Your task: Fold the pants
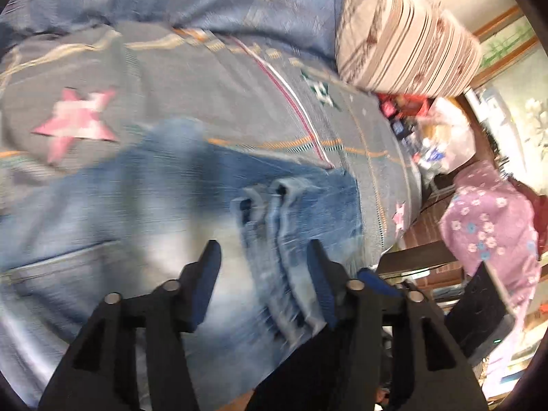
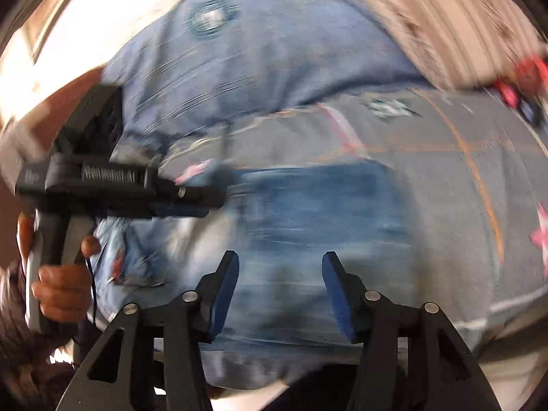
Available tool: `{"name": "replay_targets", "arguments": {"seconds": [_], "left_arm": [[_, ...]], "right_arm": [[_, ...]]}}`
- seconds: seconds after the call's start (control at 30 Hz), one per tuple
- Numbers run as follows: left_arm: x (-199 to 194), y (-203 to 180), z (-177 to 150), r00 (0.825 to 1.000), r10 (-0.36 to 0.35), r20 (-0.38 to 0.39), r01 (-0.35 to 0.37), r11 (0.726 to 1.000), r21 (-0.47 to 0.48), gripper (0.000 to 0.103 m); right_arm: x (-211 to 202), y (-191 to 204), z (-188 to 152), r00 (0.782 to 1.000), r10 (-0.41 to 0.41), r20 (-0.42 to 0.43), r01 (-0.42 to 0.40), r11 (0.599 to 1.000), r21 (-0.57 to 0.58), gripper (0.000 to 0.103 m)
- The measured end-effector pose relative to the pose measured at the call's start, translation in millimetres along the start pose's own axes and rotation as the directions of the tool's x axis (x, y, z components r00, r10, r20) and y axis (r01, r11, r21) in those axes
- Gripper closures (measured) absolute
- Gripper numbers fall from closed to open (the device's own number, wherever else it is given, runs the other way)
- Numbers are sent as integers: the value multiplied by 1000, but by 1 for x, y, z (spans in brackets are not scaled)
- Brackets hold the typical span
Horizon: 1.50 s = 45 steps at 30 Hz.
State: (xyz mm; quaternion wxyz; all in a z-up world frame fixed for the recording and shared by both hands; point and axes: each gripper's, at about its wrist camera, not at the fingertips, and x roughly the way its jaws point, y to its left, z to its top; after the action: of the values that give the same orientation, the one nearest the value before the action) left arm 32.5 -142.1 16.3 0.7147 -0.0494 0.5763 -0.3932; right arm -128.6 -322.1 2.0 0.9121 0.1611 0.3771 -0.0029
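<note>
Denim jeans [image 1: 144,212] lie across the bed's grey star-print cover [image 1: 205,96], already doubled over, with the 2 stacked leg hems [image 1: 270,198] resting on top of the body of the pants near the edge of the bed. I read this as a fold just laid down.

My left gripper [image 1: 263,250] has its jaws about half open with nothing between the pads; the hems sit just ahead of its tips, apart from them. My right gripper [image 2: 281,260] also stands about half open and empty above the pale denim. In the right wrist view I see the left gripper [image 2: 191,202] from the side, held in a hand [image 2: 61,284].

Both views are smeared with motion blur, so I cannot tell whether the layers are square to each other. My worry is a pad snagging a hem, which would drag the top layer and undo the fold. The hems lie close to the bed edge, so a nudge could slide them off. The striped pillow [image 1: 404,34] sits well apart and looks like no obstacle.
</note>
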Motion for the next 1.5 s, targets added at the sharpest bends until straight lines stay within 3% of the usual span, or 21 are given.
{"name": "replay_targets", "arguments": {"seconds": [0.1,0.17,0.3,0.43,0.53,0.67,0.8,0.93,1.0,1.03,1.07,1.1,1.13,1.2,1.3,1.37,1.5], "left_arm": [[-42,36,1,998,8,59,-6,1000,-28,44],[-79,69,0,991,56,120,-49,997,-58,37],[-121,123,-7,978,123,168,-102,986,-128,34],[-137,168,-19,974,133,184,-93,972,-214,34],[-139,195,-28,977,99,189,-44,960,-276,34],[-141,212,-36,980,55,190,5,953,-303,34],[-140,221,-37,983,40,178,16,952,-306,34],[-137,226,-34,986,26,167,26,953,-301,34],[-134,228,-32,987,17,159,32,953,-301,34],[-133,228,-32,988,14,156,33,954,-298,34],[-132,227,-32,989,12,149,32,956,-291,34],[-131,226,-31,989,10,145,31,959,-282,34],[-130,226,-31,990,10,140,30,961,-276,34],[-127,225,-29,992,15,124,19,964,-266,34],[-119,224,-30,996,-2,89,25,966,-257,32],[-111,224,-36,999,-2,51,14,970,-243,31],[-101,233,-59,994,109,-26,-112,977,-181,31]], "right_arm": [[16,53,-1,999,14,-42,-19,993,-114,47],[25,80,-7,998,15,-64,-26,983,-180,43],[37,147,-24,994,42,-100,-74,935,-346,38],[46,212,-45,992,54,-114,-106,843,-527,31],[60,252,-67,990,50,-135,-124,766,-630,28],[85,283,-93,993,-9,-120,-81,687,-722,28],[110,300,-107,994,-86,-65,5,640,-768,23],[133,309,-109,987,-157,-21,83,628,-774,19],[137,315,-112,986,-161,37,126,588,-799,15],[139,318,-111,986,-159,48,133,586,-800,19],[138,315,-107,987,-155,36,124,610,-782,25],[134,309,-98,992,-124,-4,80,667,-741,32],[129,305,-92,995,-100,-19,57,696,-716,36],[120,296,-82,997,-69,-26,33,737,-675,59],[114,285,-72,996,-48,-70,-6,785,-619,60],[112,276,-67,996,-28,-90,-29,819,-573,54],[110,272,-64,993,-1,-116,-63,831,-553,47]]}}
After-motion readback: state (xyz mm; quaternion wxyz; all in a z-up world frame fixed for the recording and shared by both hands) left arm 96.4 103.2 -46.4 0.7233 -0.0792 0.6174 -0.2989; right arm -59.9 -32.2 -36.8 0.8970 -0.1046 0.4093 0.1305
